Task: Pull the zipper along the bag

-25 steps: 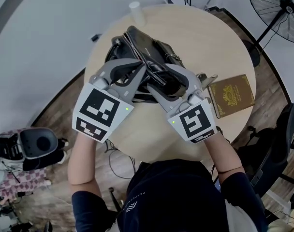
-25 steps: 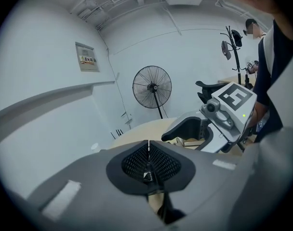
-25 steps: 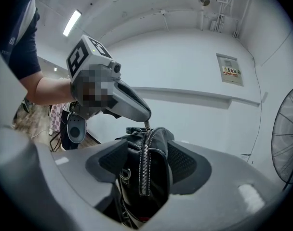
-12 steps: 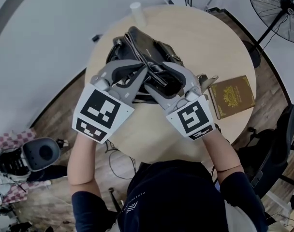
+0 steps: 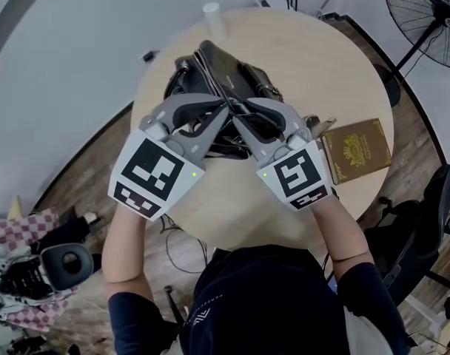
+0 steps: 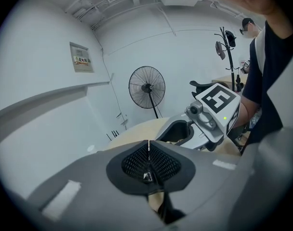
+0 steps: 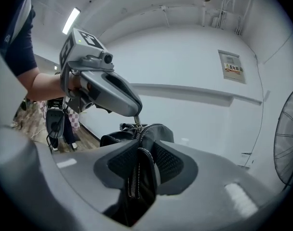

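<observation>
Upper centre on round wooden table (image 5: 321,58), black bag (image 5: 243,72) with left gripper (image 5: 223,108) pinching its zipper (image 5: 214,76), right gripper (image 5: 240,113) jaws just closing on bag edge, brown book (image 5: 356,149) at right.

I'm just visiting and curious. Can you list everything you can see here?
table: one, pale wood, round, centre.
bag: one, black, on the table's far side.
zipper pull: one, metal, in the left claw.
book: one, brown and gold, table's right edge.
cup: one, white, table's far edge.
fan: one, black, floor, upper right.
left claw: one, grey, shut on the zipper pull.
right claw: one, grey, jaws have just been closing, clamped on the bag's zipper edge.
arms: two, bare, dark sleeves, bottom.
</observation>
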{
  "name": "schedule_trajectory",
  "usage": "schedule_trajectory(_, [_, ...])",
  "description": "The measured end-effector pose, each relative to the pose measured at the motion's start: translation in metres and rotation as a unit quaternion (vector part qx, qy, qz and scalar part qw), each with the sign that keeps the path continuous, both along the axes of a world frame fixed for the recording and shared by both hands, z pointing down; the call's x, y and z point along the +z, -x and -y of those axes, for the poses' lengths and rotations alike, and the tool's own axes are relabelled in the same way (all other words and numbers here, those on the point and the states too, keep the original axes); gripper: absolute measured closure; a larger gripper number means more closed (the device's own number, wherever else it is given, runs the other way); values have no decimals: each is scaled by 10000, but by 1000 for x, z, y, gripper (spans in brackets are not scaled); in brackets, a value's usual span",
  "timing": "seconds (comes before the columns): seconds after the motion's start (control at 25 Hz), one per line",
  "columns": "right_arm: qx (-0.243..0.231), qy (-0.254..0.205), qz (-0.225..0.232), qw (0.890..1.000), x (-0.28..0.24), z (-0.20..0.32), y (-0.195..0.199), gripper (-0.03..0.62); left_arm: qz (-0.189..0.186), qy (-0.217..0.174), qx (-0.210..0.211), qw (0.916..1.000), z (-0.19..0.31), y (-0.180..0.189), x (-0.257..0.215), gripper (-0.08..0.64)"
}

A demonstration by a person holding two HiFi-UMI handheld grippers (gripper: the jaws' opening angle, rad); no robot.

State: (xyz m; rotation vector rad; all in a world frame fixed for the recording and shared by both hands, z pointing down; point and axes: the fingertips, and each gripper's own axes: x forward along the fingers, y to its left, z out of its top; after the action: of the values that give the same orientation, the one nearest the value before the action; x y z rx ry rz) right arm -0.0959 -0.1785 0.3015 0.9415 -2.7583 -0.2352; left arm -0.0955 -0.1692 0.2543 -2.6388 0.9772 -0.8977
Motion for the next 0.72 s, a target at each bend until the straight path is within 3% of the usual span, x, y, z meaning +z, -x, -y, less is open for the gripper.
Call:
schedule_trajectory(0.12, [-34, 86, -108, 9999, 3, -2, -2, 496, 33, -75, -61, 9999, 2, 3, 0, 532])
schedule_trajectory(0.32, [-164, 261, -192, 9993, 3, -5, -6, 506, 463, -313, -174, 9983, 5, 4, 0, 529])
schedule_trajectory(0.72, [-123, 394, -243, 9989, -2, -3, -11, 515, 316, -190, -420, 9984, 26, 8, -4, 522])
